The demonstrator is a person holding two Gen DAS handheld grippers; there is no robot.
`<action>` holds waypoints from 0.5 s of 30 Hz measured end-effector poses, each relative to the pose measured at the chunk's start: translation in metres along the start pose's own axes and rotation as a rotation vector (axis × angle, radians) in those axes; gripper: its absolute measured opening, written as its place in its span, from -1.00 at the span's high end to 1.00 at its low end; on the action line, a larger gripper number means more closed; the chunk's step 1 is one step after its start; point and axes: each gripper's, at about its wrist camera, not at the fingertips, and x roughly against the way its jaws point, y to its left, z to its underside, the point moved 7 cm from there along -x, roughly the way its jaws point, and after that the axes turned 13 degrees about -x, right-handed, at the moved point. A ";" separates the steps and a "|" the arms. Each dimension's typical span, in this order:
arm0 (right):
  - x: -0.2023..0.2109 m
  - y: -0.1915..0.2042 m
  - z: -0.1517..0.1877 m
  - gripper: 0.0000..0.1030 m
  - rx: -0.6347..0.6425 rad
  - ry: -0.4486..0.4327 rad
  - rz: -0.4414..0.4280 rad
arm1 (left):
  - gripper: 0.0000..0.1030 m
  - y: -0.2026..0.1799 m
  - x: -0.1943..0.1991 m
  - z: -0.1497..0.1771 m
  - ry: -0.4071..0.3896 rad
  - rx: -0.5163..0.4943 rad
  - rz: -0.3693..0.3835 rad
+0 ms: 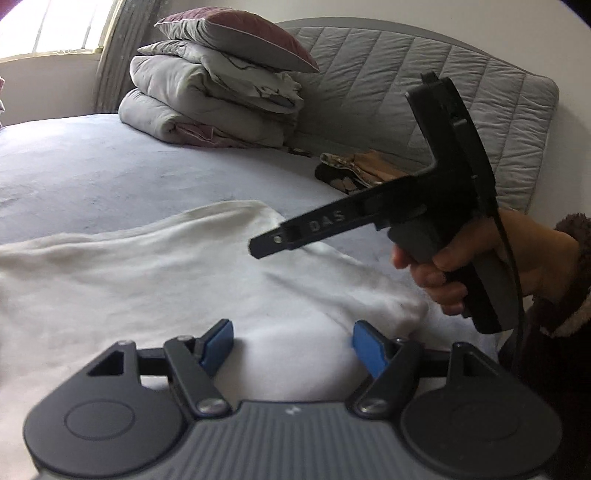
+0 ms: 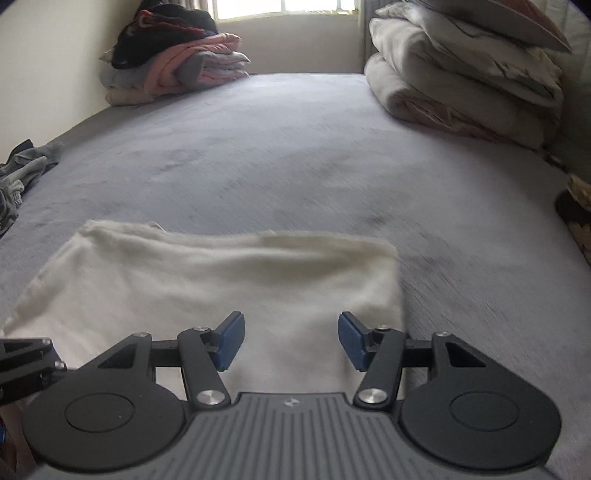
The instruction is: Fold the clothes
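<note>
White garment [image 2: 207,280] lies flat on bed [image 2: 295,155], near edge, in a rough rectangle w/ far edge doubled over. Left tongs [image 1: 291,345] & right tongs [image 2: 291,339] both spread wide, empty, just above it. Risk: pinching only the top layer, so the fold slides crooked.

I am in a home bedroom — a wide bed [image 2: 295,155] with a quilted grey headboard [image 1: 424,85] fills it. Folded duvets [image 1: 207,107] and a pillow [image 1: 240,38] sit stacked by the window [image 2: 280,7] — clothes [image 2: 173,66] are piled in the corner.
</note>
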 end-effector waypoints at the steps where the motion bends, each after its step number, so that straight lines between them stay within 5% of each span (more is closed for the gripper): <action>1: -0.002 -0.004 0.002 -0.15 -0.001 0.005 0.000 | -0.44 -0.001 -0.002 0.001 0.000 0.002 0.007; 15: -0.043 -0.012 -0.025 -0.15 -0.005 -0.012 -0.004 | -0.51 -0.005 -0.008 0.003 -0.003 0.001 0.025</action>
